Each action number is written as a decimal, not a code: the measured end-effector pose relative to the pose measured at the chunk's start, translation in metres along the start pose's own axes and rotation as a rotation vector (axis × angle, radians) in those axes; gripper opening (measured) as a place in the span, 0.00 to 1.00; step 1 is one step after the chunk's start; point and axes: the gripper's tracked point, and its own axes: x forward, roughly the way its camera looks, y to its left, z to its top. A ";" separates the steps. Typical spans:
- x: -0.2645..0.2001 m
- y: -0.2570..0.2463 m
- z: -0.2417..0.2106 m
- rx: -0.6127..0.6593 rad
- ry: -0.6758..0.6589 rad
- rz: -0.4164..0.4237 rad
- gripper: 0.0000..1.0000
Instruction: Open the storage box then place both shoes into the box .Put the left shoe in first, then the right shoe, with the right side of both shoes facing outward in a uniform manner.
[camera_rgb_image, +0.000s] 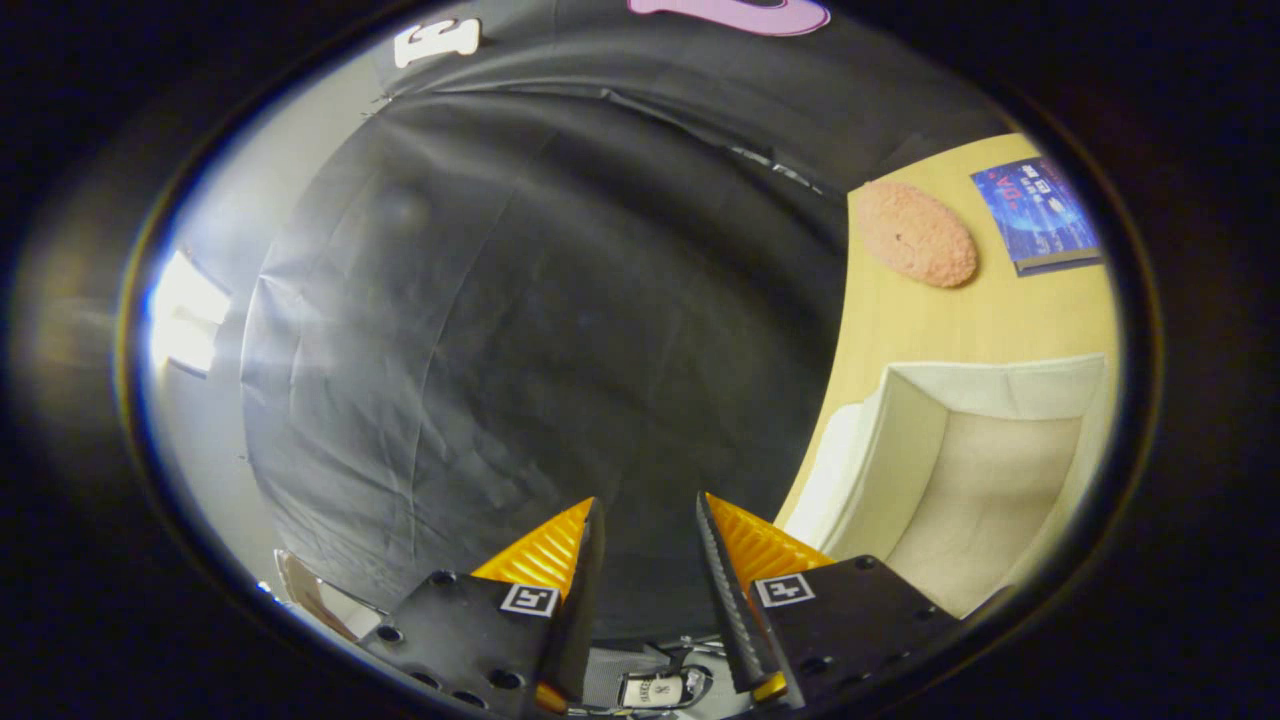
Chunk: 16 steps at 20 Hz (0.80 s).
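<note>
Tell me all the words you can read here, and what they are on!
Book on the wooden table: cover print too blurred to read.
Small tag below the fingers: too small to read.
Square markers on the gripper: patterns, no words.
The fingers stand open, nothing between them.

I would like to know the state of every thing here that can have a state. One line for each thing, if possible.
gripper: open, nothing between its fingers, aimed at the black booth wall.
storage box: open, its pale inside looks empty, no shoe inside.
book: closed, lying flat on the wooden table.
pink pad: lying flat on the table, apart from the book.
</note>
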 end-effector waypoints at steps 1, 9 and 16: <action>-0.006 -0.005 0.006 0.000 -0.017 -0.012 0.57; -0.091 -0.075 0.041 -0.002 -0.163 -0.199 0.57; -0.176 -0.173 0.033 0.052 -0.237 -0.463 0.57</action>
